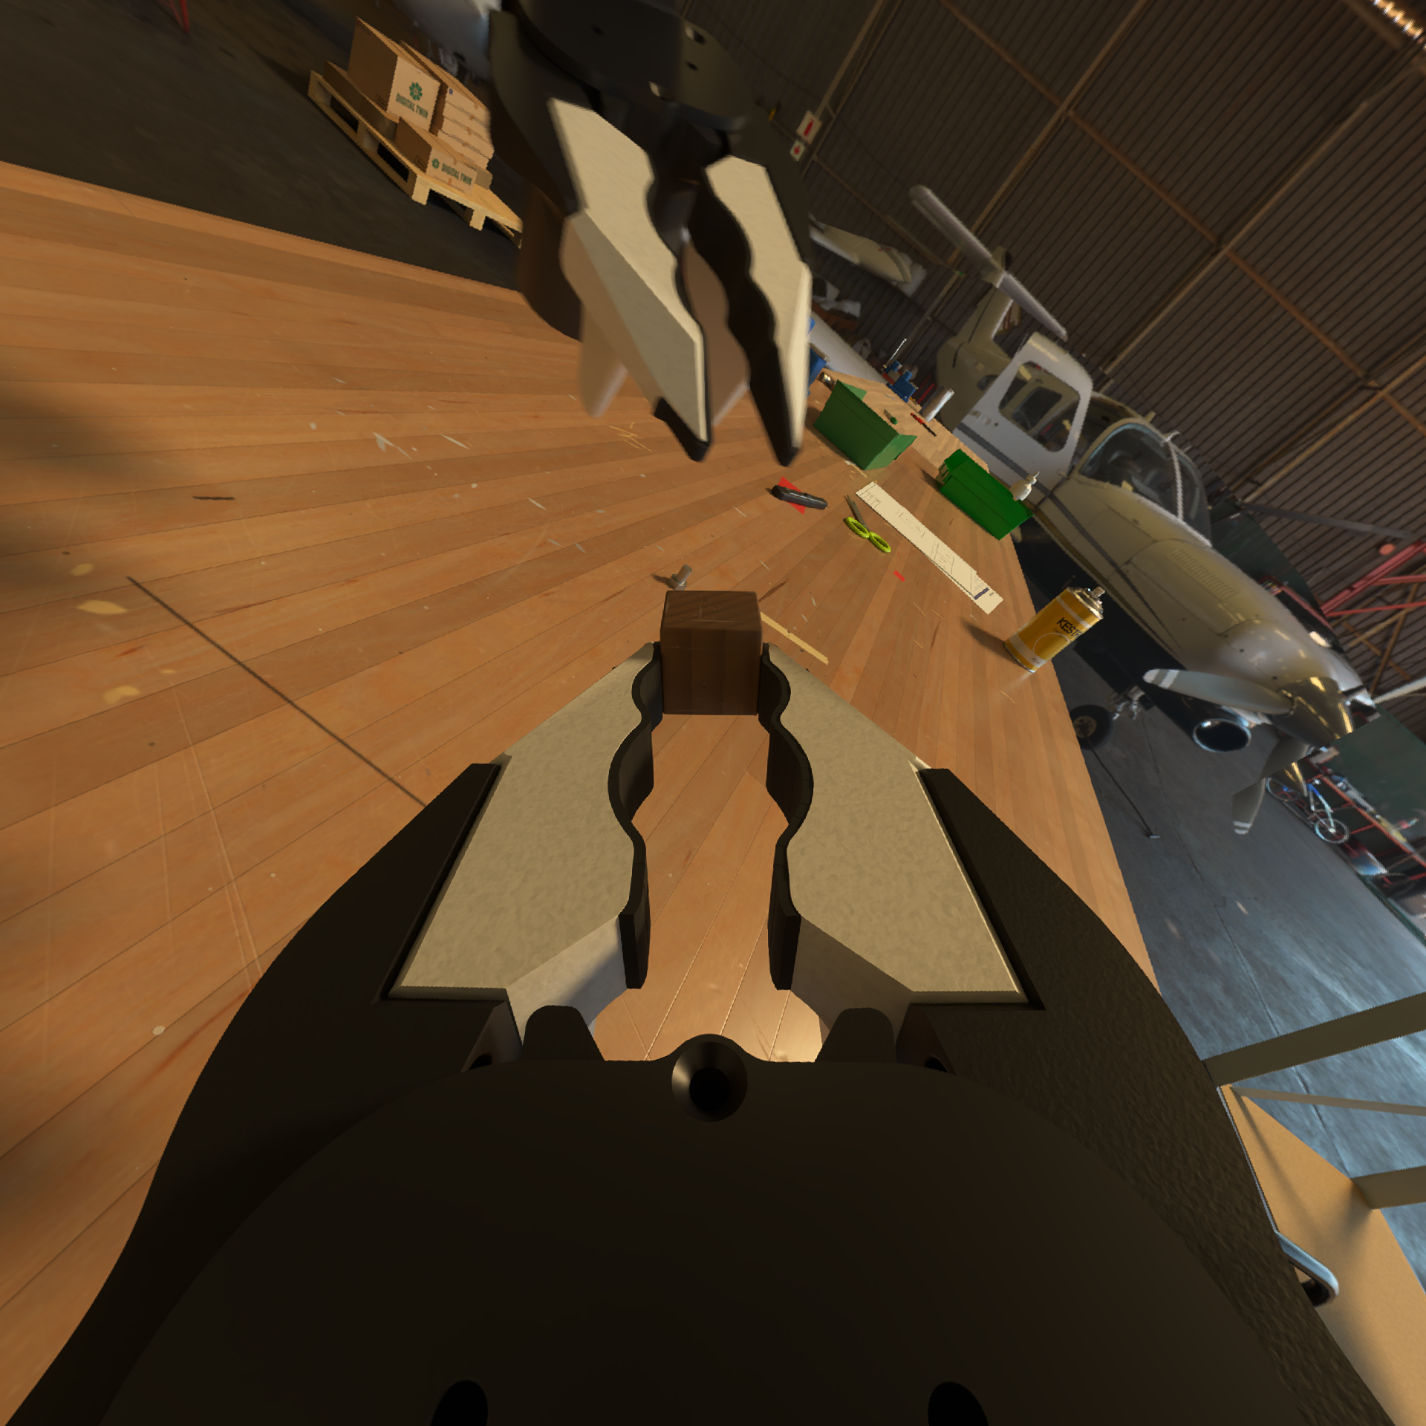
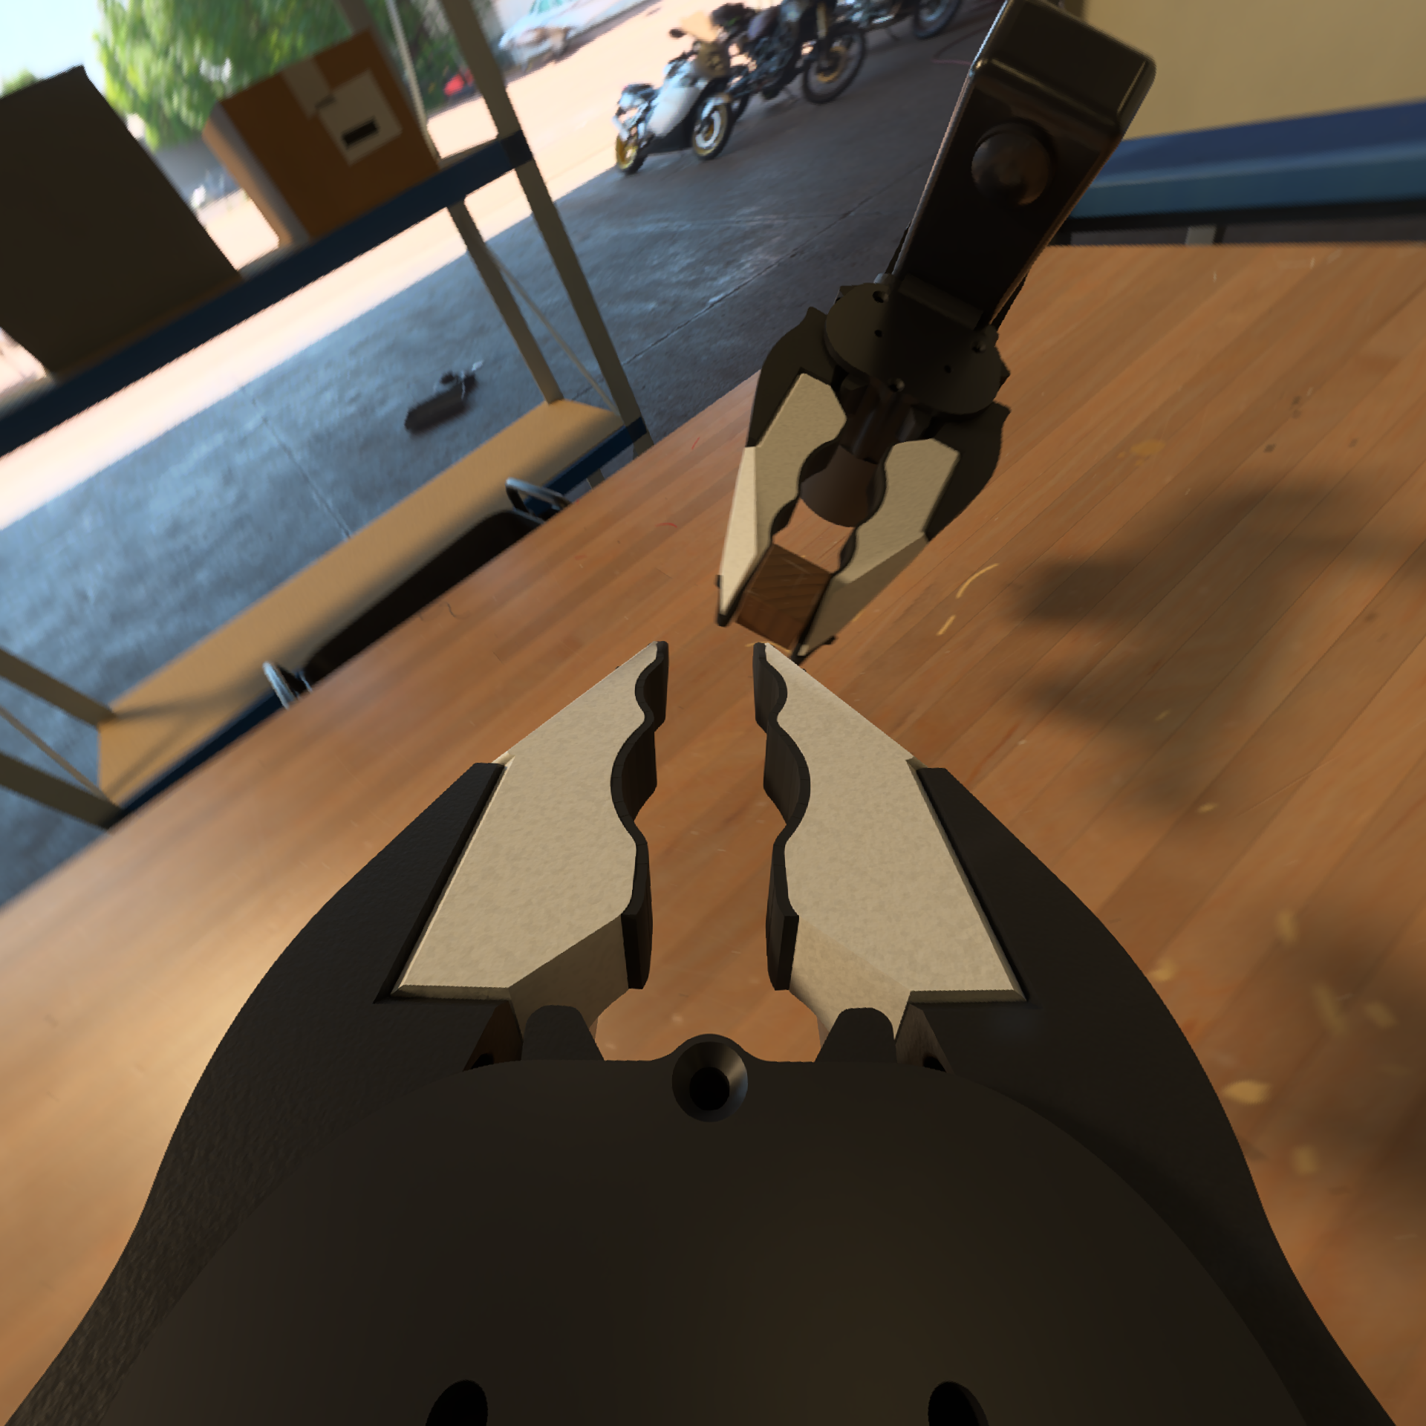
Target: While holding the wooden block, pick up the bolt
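Observation:
My left gripper (image 1: pixel 711 656) is shut on a dark brown wooden block (image 1: pixel 710 652) and holds it above the wooden table (image 1: pixel 309 540). A small grey bolt (image 1: pixel 680 574) lies on the table just beyond the block. My right gripper (image 1: pixel 745 455) hangs above the table, beyond the bolt, pointing down, open and empty. In the right wrist view my right gripper (image 2: pixel 710 656) is open with nothing between its fingers, and the left gripper (image 2: pixel 775 629) shows ahead with the block (image 2: pixel 783 602) in its tips. The bolt does not show in the right wrist view.
Farther along the table lie a red and black knife (image 1: pixel 799 496), green-handled scissors (image 1: pixel 868 531), a white ruler-like strip (image 1: pixel 930 544), a yellow spray can (image 1: pixel 1053 626) and green boxes (image 1: pixel 860 424). The table edge (image 1: pixel 1080 772) runs along the right. A shelf rack (image 2: pixel 347 555) stands past the edge.

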Tool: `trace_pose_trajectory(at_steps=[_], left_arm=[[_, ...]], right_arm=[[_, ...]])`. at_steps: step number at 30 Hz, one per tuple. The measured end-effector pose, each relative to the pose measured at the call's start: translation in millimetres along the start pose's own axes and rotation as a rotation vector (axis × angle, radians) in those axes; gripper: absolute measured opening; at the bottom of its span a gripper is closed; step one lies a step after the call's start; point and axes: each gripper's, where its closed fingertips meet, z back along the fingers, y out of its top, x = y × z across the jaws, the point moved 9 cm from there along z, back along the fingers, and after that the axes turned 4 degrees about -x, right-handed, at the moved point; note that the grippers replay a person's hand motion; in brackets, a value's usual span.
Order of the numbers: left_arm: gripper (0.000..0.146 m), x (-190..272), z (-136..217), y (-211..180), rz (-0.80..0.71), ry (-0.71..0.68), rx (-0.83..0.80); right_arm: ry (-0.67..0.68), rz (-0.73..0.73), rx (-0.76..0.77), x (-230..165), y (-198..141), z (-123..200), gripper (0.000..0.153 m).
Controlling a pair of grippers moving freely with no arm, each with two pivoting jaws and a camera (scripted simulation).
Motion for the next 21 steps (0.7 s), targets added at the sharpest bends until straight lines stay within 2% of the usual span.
trace_pose_trajectory(at_steps=[4, 5, 7, 10, 12, 14, 21], left_arm=[[0.023, -2, -1, 1, 0.002, -0.003, 0.009], [0.023, -2, -1, 1, -0.004, -0.001, 0.010], [0.023, -2, -2, 2, -0.021, 0.002, 0.005], [0.023, -3, -3, 4, -0.057, -0.002, -0.004], [0.023, -4, -3, 5, -0.085, -0.019, -0.021], [0.023, -3, -1, 6, -0.117, -0.043, -0.049], [0.023, -7, 1, 11, -0.226, -0.119, -0.146]], right_arm=[[-0.085, -0.271, 0.100, -33, 2, 0, 0.042], [-0.161, -0.335, 0.098, -42, 2, -2, 0.046], [-0.331, -0.445, -0.015, -62, 3, -15, 0.049], [-0.544, -0.554, -0.163, -82, 1, -43, 0.041], [-0.688, -0.559, -0.253, -86, -1, -55, 0.034], [-0.809, -0.556, -0.298, -90, -1, -62, 0.016], [-0.943, -0.589, -0.359, -94, 4, -72, 0.007]])
